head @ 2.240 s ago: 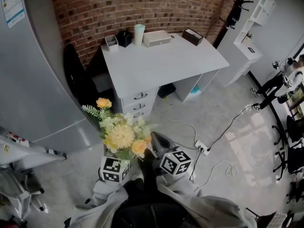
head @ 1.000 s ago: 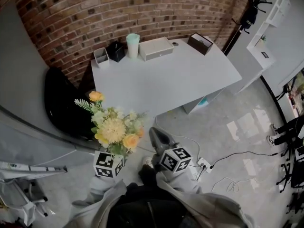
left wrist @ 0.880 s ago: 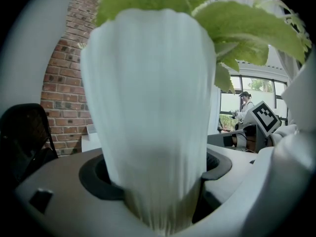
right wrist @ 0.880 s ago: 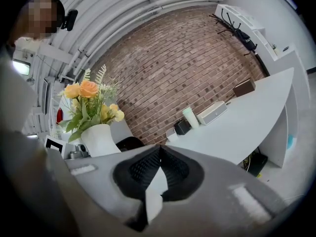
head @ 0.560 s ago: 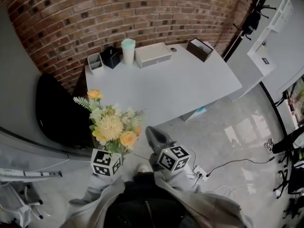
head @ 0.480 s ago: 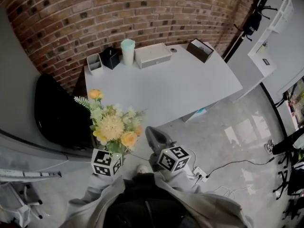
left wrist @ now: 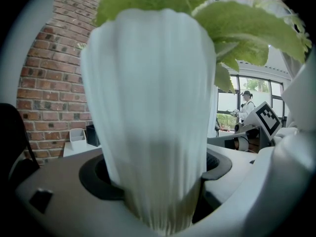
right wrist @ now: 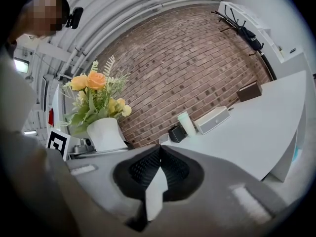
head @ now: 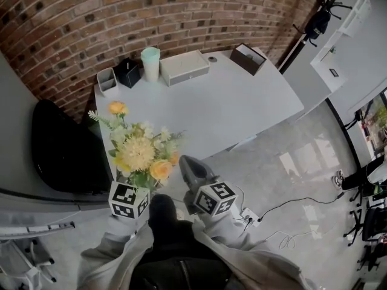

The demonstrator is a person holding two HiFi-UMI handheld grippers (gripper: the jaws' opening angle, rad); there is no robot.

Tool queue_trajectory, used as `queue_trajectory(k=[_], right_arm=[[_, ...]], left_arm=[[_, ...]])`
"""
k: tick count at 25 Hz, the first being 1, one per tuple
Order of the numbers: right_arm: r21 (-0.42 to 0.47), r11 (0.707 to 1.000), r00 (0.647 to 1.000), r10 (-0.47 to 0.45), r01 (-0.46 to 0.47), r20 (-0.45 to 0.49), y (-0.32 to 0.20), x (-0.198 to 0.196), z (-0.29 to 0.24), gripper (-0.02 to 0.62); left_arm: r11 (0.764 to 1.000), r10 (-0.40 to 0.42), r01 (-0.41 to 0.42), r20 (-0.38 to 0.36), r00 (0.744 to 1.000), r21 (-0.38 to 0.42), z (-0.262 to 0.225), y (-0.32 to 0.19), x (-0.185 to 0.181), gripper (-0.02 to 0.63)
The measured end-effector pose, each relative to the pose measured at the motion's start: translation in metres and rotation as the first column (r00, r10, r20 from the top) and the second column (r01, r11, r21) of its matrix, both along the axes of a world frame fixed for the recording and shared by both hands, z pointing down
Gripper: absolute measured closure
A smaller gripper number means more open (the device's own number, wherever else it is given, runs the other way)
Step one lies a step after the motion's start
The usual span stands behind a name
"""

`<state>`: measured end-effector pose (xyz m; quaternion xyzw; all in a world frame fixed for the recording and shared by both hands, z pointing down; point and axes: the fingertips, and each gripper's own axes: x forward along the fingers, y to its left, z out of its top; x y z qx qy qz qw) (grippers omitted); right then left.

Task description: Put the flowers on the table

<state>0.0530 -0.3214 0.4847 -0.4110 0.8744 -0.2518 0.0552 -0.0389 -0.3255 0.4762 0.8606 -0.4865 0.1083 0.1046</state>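
A bouquet of yellow and orange flowers (head: pixel 140 153) stands in a white ribbed vase (left wrist: pixel 148 83). My left gripper (left wrist: pixel 155 168) is shut on the vase's lower body and holds it upright in the air. In the head view the blooms hide most of the vase and of the left gripper (head: pixel 136 189). They overlap the front left corner of the white table (head: pixel 205 110). My right gripper (head: pixel 188 169) hovers just right of the bouquet, over the floor before the table's front edge. Its pads (right wrist: pixel 170 169) meet at the tip with nothing between them. The right gripper view shows the flowers (right wrist: pixel 94 95) to its left.
Along the table's back edge by the brick wall stand a grey pen holder (head: pixel 106 80), a black box (head: pixel 127 72), a mint cup (head: pixel 150 62), a white case (head: pixel 184 67) and a brown tray (head: pixel 250 58). A black chair (head: pixel 63 147) is at the left. A power strip (head: pixel 249 213) with cables lies on the floor.
Both grippers and the bouquet have come forward to the table. The flowers, earlier over the floor short of it, now overlap its front left corner. Neither gripper's jaws have changed.
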Motion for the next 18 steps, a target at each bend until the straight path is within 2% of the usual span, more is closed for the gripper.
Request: queue_trajectory(k=[9,18], right_arm=[[0.013,0.999,0.999,0.037,-0.036,-0.030,-0.036,-0.010,-0.013,0.595],[0.028,0.997,0.994,0.076,-0.074,-0.078,-0.087,-0.024,-0.027,0.595]], left_arm=[[1.000,0.023,-0.023,0.000,1.000,0.004,-0.006,-0.053,-0.015,0.175],[0.997,0.072,-0.072,0.004,0.997,0.030,-0.018,-0.127,-0.026,0.175]])
